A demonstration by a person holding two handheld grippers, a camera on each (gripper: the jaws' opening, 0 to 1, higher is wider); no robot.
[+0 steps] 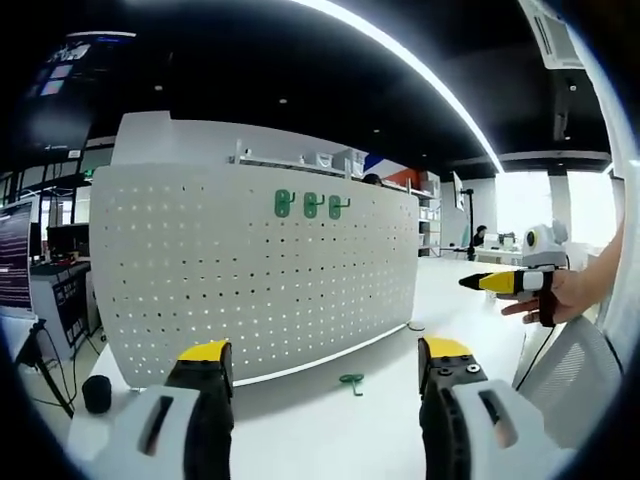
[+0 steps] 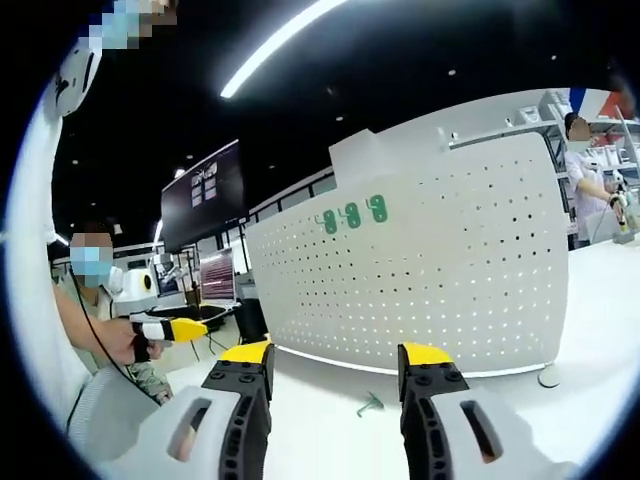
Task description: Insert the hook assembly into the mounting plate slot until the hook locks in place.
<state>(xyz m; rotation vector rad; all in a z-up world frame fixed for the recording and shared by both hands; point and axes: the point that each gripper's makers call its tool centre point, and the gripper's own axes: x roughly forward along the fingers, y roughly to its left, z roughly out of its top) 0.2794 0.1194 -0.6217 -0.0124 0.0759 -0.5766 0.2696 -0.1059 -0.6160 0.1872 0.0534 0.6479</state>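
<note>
1. In the left gripper view, the left gripper point(image 1: 325, 365) has its two yellow-tipped jaws standing wide apart, with nothing between them.
2. In the right gripper view, the right gripper point(image 2: 335, 365) also has its jaws spread apart and it holds nothing.
3. The loose green hook point(image 1: 351, 382) lies flat on the white table point(image 1: 300, 430), just in front of the pegboard point(image 1: 250, 270) and beyond the left jaw tips; neither jaw touches it.
4. In the right gripper view the same hook point(image 2: 369, 404) lies on the table point(image 2: 590, 330), between the jaws and the foot of the pegboard point(image 2: 430, 260).
5. The pegboard stands upright on the table, white and full of holes.
6. Three green hooks point(image 1: 310, 205) already hang side by side near the top edge of the pegboard; in the right gripper view they point(image 2: 352, 216) sit at its upper left part.
7. Right of the pegboard, in the left gripper view, a person's hand point(image 1: 555, 298) holds another yellow-tipped gripper point(image 1: 500, 282).
</note>
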